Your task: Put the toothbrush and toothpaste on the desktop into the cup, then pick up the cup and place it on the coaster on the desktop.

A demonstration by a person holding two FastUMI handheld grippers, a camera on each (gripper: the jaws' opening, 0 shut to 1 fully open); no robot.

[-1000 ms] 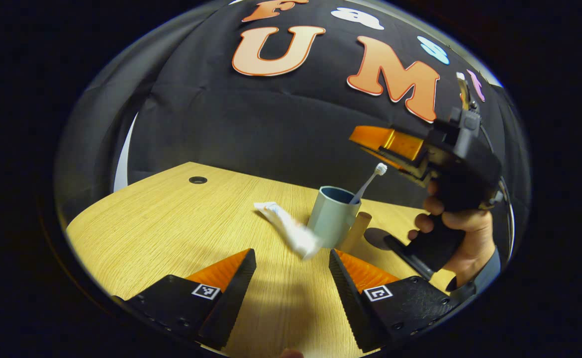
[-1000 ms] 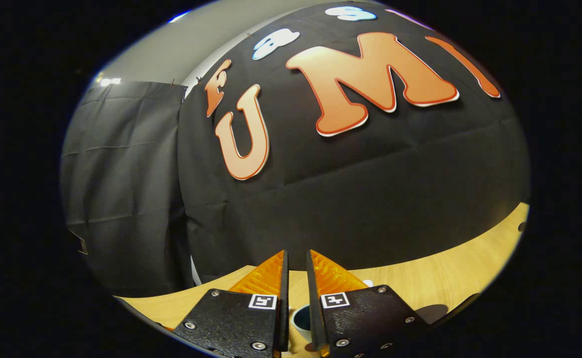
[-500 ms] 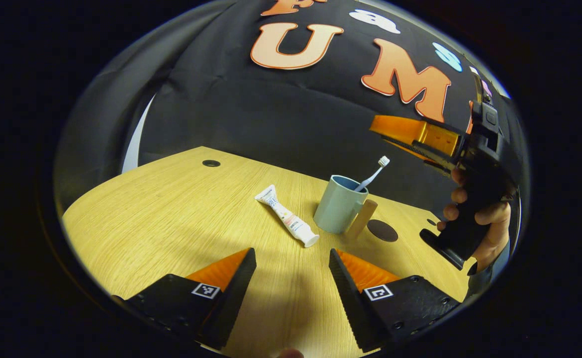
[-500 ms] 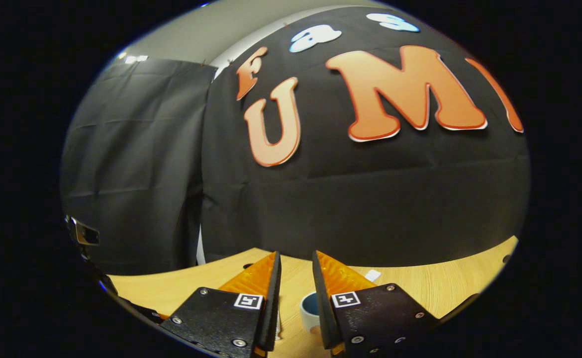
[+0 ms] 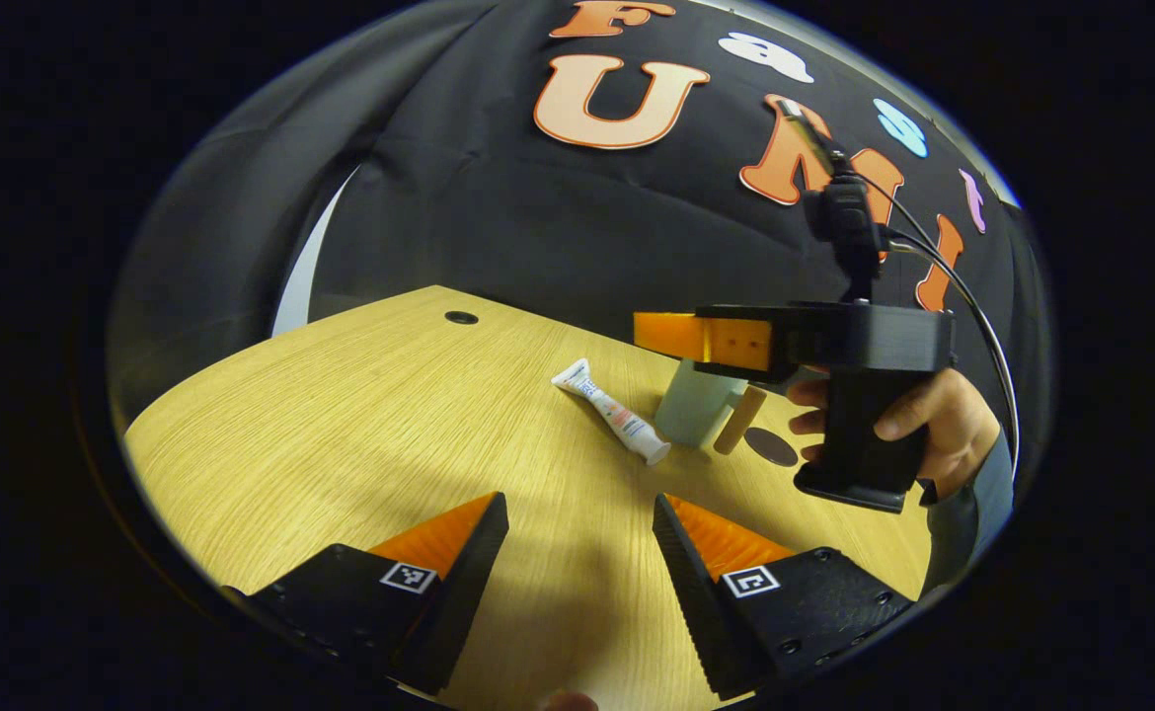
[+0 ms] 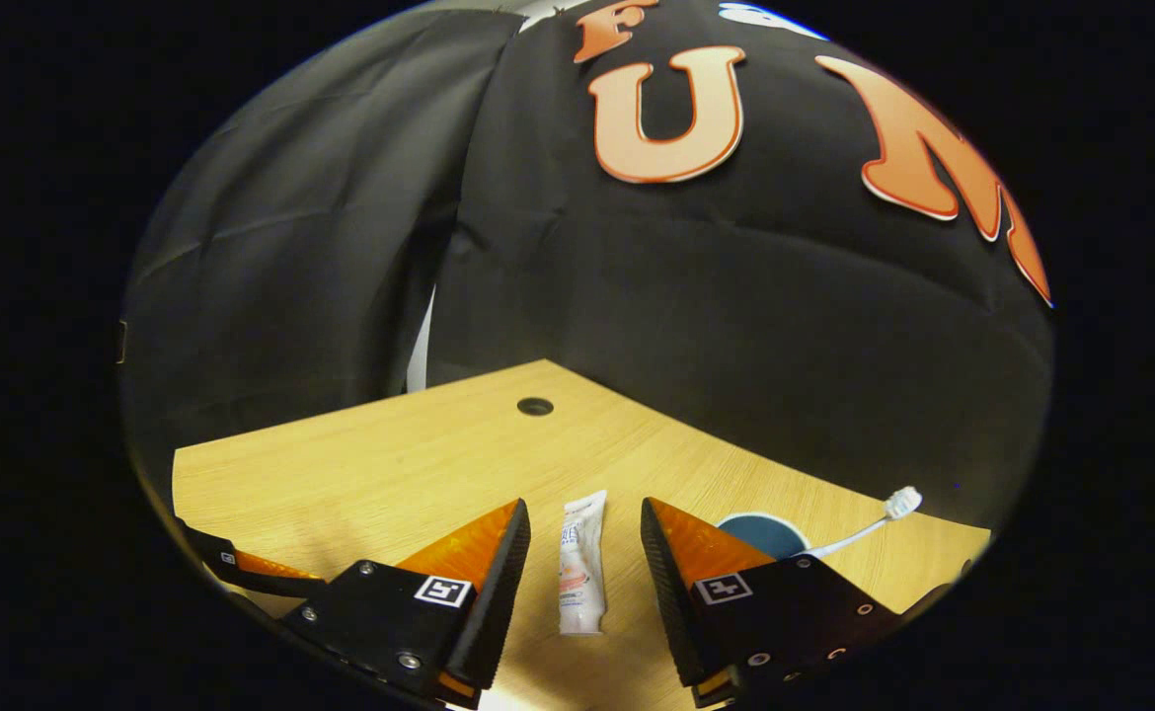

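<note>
On the tabletop: the task's things lie toward the back right, seen from the left gripper view.
Toothpaste: the toothpaste point(image 5: 612, 412) lies flat on the wood, cap end nearest the cup; in the right gripper view the toothpaste point(image 6: 581, 578) shows between that claw's two spread fingers, below them and untouched.
Cup: the cup point(image 5: 694, 405) stands upright just beside the tube's cap end, its top hidden behind the other claw; in the right gripper view its rim point(image 6: 763, 534) peeks over a finger.
Toothbrush: the toothbrush point(image 6: 869, 522) stands in the cup, leaning, bristle head up and out over the rim.
Coaster: the dark round coaster point(image 5: 770, 446) lies flat just beyond the cup's handle, bare.
Right claw: the right claw point(image 6: 584, 563) is released, jaws apart, empty; from the left gripper view it hangs level above the cup, held by a hand point(image 5: 918, 425).
Left claw: the left claw point(image 5: 580, 533) is released, jaws wide, empty, over bare wood well short of the tube.
Tabletop: the tabletop point(image 5: 360, 425) is light wood with a cable hole point(image 5: 460, 318) near the back.
</note>
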